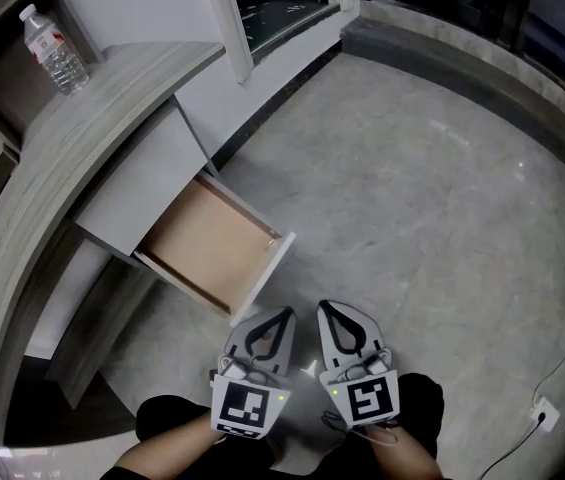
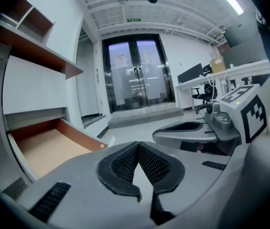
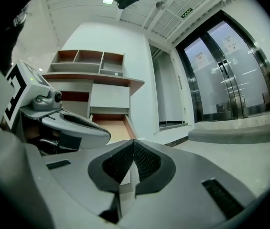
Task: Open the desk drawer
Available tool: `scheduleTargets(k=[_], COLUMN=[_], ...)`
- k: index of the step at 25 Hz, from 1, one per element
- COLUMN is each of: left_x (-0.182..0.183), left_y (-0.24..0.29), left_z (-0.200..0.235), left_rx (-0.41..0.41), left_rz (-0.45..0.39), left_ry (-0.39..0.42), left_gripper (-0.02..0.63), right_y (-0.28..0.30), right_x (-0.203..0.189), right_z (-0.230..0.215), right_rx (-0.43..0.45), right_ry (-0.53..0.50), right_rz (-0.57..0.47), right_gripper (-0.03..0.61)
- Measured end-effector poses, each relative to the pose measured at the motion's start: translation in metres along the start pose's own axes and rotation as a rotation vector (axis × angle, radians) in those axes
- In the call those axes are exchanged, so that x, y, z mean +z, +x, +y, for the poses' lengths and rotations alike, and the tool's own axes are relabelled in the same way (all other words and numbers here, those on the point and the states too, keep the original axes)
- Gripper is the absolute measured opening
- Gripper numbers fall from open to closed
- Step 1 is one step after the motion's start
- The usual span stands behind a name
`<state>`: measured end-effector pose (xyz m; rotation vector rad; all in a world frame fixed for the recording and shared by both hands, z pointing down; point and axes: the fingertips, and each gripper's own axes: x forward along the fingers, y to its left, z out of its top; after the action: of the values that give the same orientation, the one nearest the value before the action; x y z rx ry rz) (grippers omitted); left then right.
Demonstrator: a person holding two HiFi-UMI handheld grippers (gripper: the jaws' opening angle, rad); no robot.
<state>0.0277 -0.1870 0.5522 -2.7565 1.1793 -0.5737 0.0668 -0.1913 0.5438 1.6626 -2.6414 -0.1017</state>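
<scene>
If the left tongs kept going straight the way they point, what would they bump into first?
Probably the concrete floor, narrowly missing the open drawer to its left; depth is hard to judge.

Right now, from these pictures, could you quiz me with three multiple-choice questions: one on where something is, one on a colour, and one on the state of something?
1. Where does the water bottle stand?
A on a chair; B on the desk top; C in a box.
2. What colour is the inside of the drawer?
A blue; B black; C light brown.
3. How is the drawer?
A pulled open; B pushed shut; C missing.

Answers:
1 B: the bottle stands upright on the desk's surface, near its back.
2 C: the bare bottom looks like light wood.
3 A: its front stands out from the desk and its inside shows.
</scene>
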Motion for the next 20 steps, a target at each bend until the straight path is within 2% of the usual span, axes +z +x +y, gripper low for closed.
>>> scheduleTargets(k=[3, 7, 10, 20], left_x=[0.009, 0.003, 0.008, 0.011], left_y=[-0.002, -0.004, -0.003, -0.003], left_z=[0.011, 0.020, 0.024, 0.022], left_rx=[0.037, 0.052, 0.062, 0.053], left_rz=[-0.057, -0.049, -0.073, -0.085], left_ry=[0.022, -0.067, -0.101, -0.092], left_gripper=[0.005, 0.005, 0.005, 0.005], right_y=[0.001, 0.001, 0.002, 0.008], right_x=[0.007, 0.007, 0.006, 0.007], right_z=[0.005, 0.012, 0.013, 0.008], right_rx=[-0.011, -0.008, 0.005, -0.001], right_ry=[0.011, 0.042, 0.055, 0.030], right_rz=[-0.032, -0.027, -0.013, -0.020], right_gripper=[0.006, 0.006, 0.006, 0.006])
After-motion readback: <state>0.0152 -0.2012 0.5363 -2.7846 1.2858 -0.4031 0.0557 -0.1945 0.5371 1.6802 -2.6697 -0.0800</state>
